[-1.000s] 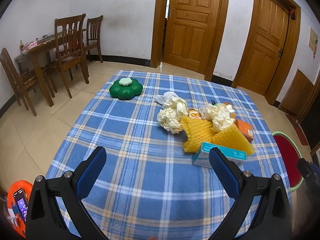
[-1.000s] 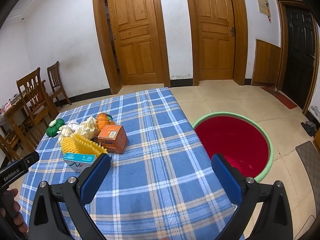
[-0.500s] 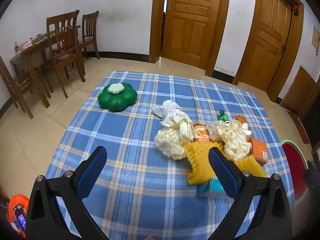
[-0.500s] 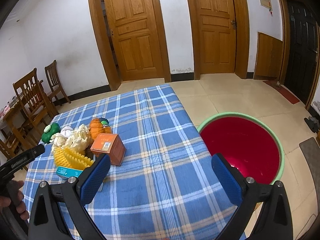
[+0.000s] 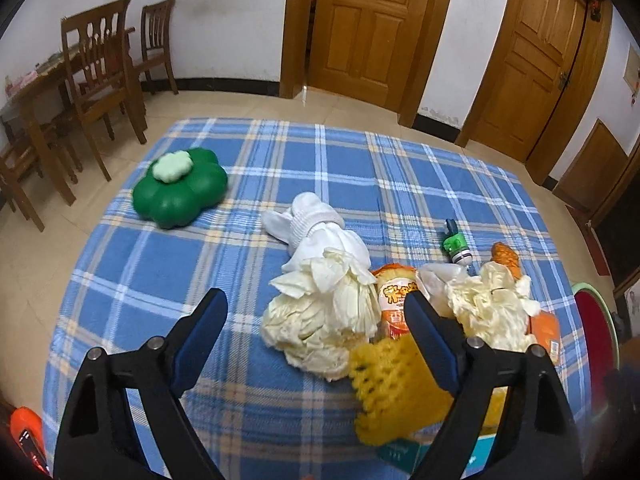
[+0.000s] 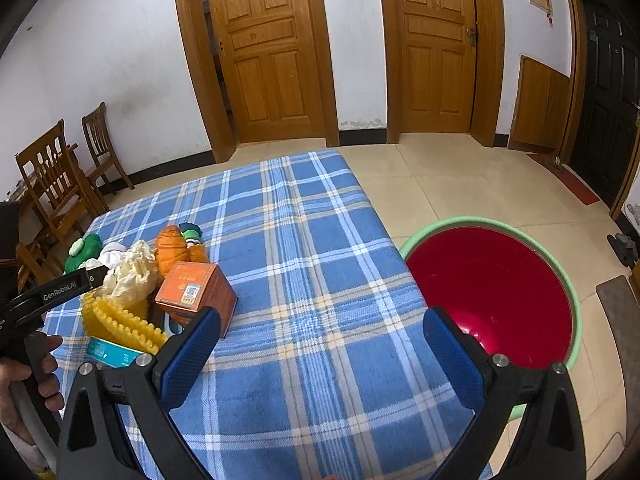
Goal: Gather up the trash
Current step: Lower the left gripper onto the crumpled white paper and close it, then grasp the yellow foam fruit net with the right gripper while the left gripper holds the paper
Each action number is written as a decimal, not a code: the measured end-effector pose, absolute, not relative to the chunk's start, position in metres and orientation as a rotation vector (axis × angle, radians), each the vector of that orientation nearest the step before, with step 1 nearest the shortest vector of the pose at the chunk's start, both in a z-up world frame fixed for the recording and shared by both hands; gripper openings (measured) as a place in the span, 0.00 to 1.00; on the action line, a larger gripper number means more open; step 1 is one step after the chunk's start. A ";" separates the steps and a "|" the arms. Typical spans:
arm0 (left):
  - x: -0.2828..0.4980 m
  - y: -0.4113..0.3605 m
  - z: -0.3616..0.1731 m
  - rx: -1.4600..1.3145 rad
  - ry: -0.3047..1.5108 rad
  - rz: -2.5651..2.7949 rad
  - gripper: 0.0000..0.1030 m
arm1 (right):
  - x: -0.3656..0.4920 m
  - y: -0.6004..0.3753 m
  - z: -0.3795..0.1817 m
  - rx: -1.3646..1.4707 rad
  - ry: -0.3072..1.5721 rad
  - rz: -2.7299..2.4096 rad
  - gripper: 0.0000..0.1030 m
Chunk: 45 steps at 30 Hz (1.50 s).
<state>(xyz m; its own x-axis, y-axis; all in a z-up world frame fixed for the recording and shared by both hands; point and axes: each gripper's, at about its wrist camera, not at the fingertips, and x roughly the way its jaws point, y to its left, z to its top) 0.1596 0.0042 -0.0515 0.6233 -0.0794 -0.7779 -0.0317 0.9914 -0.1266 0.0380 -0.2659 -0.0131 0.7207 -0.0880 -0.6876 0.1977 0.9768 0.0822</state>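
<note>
Left wrist view had the left hand-held gripper (image 5: pixel 316 320) spread wide over the desk (image 5: pixel 168 312) with its blue plaid cloth, jaws just narrowing a bit and gripping nothing. A crumpled pale-yellow wad of cabbage-like leaves (image 5: pixel 320 324) sat between the blue pads, apart from both. Right next to it lay a bumpy yellow foam sheet (image 5: pixel 396 388), partly behind the right-side finger, with an orange snack packet (image 5: pixel 394 300) and a second pale crumpled wad (image 5: pixel 488 308) crowded against it. A white rolled sock (image 5: pixel 308 216) touched the far end of the first wad. A green clover-shaped container with a pale lid (image 5: pixel 180 188) sat well apart toward the far left.

From the right wrist, the right hand-held gripper (image 6: pixel 320 348) was also wide open and empty, over bare cloth. An orange cardboard box (image 6: pixel 196 292) sat just beside its left finger, at the edge of the trash pile. A round red basin with a green rim (image 6: pixel 492 288) stood on the floor beside the desk. Wooden chairs (image 6: pixel 56 184) stood near the wall.
</note>
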 end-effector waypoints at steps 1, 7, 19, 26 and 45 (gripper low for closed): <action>0.162 0.005 -0.054 -0.141 0.904 -0.034 0.86 | 0.040 -0.266 -0.014 0.153 0.752 -0.158 1.00; 0.168 0.007 -0.063 -0.183 0.931 -0.090 0.60 | 0.046 -0.262 -0.016 0.144 0.759 -0.149 1.00; 0.153 0.021 -0.053 -0.262 0.884 -0.130 0.46 | 0.051 -0.250 -0.013 0.135 0.759 -0.119 1.00; 0.131 0.041 -0.037 -0.288 0.829 -0.109 0.46 | 0.052 -0.238 -0.012 0.145 0.766 -0.081 1.00; 0.085 0.080 -0.038 -0.357 0.793 -0.101 0.46 | 0.055 -0.181 -0.022 0.159 0.825 0.123 1.00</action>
<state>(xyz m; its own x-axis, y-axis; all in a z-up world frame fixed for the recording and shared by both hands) 0.0849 0.0796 -0.0377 0.7002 -0.2211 -0.6789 -0.0445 0.9355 -0.3506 0.0554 -0.1808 -0.0219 0.6729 0.1702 -0.7199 -0.0465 0.9810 0.1885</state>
